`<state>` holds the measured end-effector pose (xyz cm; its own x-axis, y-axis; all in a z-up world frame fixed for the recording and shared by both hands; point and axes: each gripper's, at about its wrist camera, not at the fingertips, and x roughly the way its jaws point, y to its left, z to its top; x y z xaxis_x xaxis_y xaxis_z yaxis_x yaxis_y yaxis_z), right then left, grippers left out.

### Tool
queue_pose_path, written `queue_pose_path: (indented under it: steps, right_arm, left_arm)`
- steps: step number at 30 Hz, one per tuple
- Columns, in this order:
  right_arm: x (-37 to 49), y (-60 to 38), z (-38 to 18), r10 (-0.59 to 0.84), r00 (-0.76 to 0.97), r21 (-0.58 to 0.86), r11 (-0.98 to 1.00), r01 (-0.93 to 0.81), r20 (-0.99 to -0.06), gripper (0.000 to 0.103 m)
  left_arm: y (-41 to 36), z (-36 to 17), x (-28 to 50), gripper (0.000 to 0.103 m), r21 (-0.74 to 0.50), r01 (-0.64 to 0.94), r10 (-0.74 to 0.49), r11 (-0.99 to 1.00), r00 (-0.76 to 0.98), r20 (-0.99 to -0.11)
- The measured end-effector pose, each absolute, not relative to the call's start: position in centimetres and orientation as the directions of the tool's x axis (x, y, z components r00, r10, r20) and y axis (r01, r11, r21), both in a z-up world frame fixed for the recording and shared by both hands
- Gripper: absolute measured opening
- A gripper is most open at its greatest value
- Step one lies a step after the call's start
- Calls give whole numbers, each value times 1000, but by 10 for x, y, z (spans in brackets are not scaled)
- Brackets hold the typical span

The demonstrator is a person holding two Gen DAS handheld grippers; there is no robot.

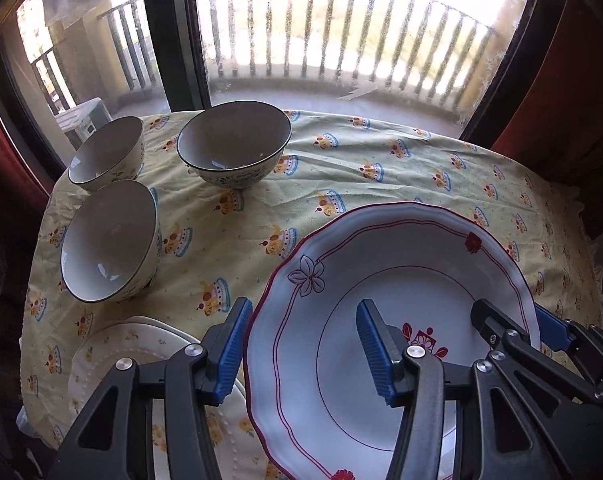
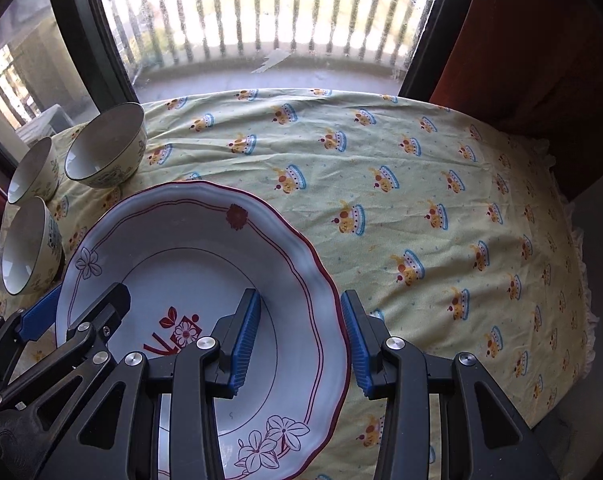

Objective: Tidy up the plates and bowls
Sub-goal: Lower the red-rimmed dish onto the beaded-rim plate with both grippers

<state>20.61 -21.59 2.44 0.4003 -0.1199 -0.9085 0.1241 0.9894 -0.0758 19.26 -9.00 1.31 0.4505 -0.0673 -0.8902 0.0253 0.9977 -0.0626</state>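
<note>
While each gripper straddles an opposite rim, left gripper [image 1: 301,344] and right gripper [image 2: 301,340] pinch 1 red-trimmed plate [image 1: 381,248] above the table [image 2: 441,200], whose right half lies open; 3 bowls [image 1: 109,248] crowd its left edge.

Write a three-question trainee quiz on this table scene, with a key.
1. Multiple choice: what do the two grippers carry between them? A) a bowl B) the red-rimmed plate C) the tablecloth
2. True or false: the three bowls are stacked inside one another.
3. Fill in: the cream plates lie on the ___ side of the left wrist view, below the bowls.

Key:
1. B. The left gripper straddles one edge of the rim and the right gripper the opposite edge.
2. False. They stand apart on the cloth.
3. Left.
</note>
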Motion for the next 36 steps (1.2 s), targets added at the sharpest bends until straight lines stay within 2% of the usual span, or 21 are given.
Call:
queue_pose_path:
  steps: [21,36]
  right_arm:
    - [162,-96,29,-83,428,-30,991,129,-900,45]
    - [148,-49,-5,-74,347,-41,994,101,-935,45]
  left_arm:
    - [26,19,147,54,-19,43,-37,999,467,-883]
    - [66,-23,129,54,-23,27,-31,999,340,-940]
